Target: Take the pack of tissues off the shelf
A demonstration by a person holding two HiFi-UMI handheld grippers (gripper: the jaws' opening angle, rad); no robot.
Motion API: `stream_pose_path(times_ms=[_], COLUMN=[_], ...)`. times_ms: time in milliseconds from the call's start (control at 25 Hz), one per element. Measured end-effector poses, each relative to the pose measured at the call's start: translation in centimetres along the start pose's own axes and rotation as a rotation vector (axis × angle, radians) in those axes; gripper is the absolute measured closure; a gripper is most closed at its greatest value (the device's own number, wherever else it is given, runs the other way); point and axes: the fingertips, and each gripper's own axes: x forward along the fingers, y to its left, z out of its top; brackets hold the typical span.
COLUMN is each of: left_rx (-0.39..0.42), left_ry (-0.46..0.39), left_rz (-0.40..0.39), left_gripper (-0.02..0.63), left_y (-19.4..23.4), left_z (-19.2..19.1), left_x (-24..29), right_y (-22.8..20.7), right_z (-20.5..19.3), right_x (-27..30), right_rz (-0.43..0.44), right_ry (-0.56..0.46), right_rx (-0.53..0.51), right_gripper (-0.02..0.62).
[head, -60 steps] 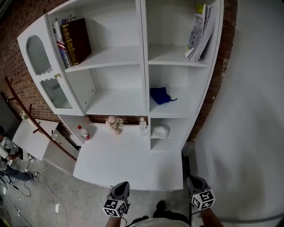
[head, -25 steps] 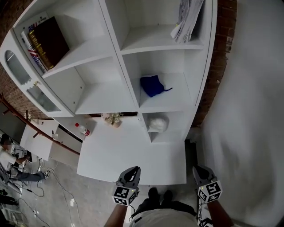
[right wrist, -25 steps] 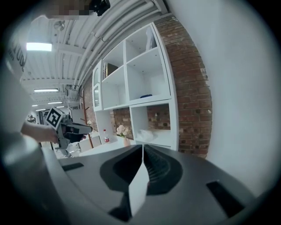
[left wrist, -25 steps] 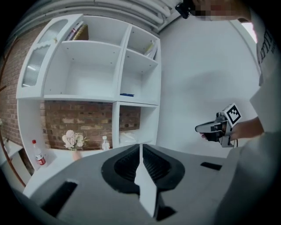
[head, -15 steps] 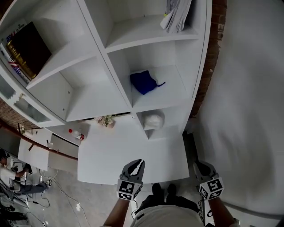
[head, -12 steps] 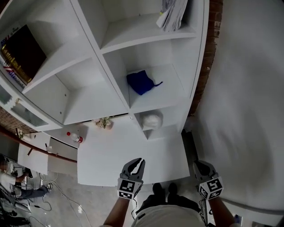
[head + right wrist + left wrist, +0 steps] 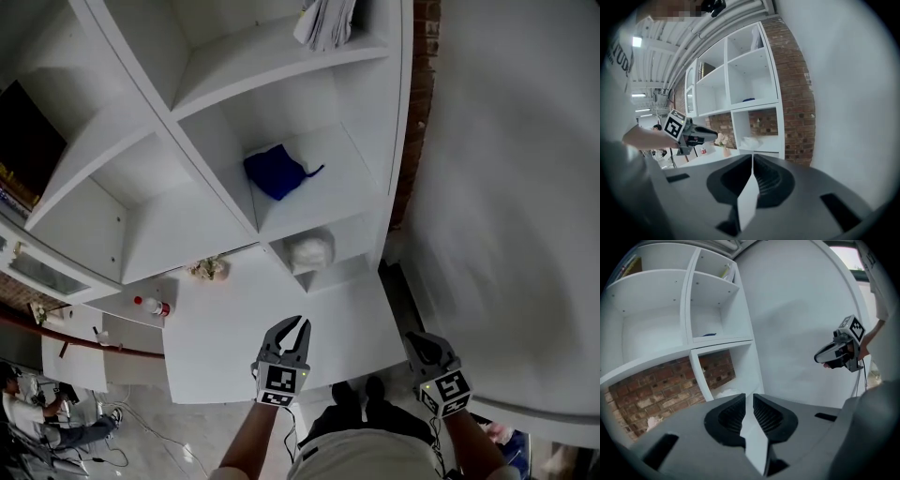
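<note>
Two grippers, the left gripper (image 7: 292,324) and the right gripper (image 7: 419,339), have their jaws together with nothing between them. Only the head view shows the pack of tissues (image 7: 309,251) clearly, in the lowest right compartment of the shelf (image 7: 398,112), under the blue cloth (image 7: 274,174); in the left gripper view it is a pale shape, hard to make out. The pack lies well apart from both grippers, across the white table (image 7: 234,342).

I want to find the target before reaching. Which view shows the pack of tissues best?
The head view: the pack of tissues shows clearly, with nothing in front of it. The right gripper view shows it small and far off. The left gripper view shows only a pale sliver of it.
</note>
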Motion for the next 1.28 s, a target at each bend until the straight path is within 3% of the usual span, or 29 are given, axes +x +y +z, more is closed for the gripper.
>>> stream_pose_path(times_ms=[200, 280, 360, 880, 1080, 1280], left_rx=[0.073, 0.109, 0.148, 0.517, 0.556, 0.535], left_ry=[0.043, 0.061, 0.075, 0.222, 0.280, 0.346], left_rz=[-0.036, -0.044, -0.046, -0.005, 0.008, 0.001], left_gripper=[0.564, 0.510, 0.502, 0.433, 0.423, 0.383], left_y=[0.1, 0.2, 0.3, 2.5, 3.1, 3.6], left_z=[-0.1, 0.0, 0.2, -1.1, -2.0, -2.6], left_x=[2.4, 3.3, 4.1, 10.4, 12.9, 15.2], right_y=[0.5, 0.6, 0.6, 0.1, -0.3, -0.9], right_z=[-0.5, -0.7, -0.9, -1.4, -1.5, -1.5], right_x=[0.4, 0.5, 0.6, 1.5, 2.1, 2.4], right_rz=[-0.001, -0.003, -0.006, -0.008, -0.005, -0.002], right_ry=[0.006, 0.006, 0.007, 0.010, 0.016, 0.022], right_rx=[0.007, 0.014, 0.021, 0.052, 0.060, 0.069], right_gripper=[0.565, 0.565, 0.565, 0.565, 0.565, 0.565])
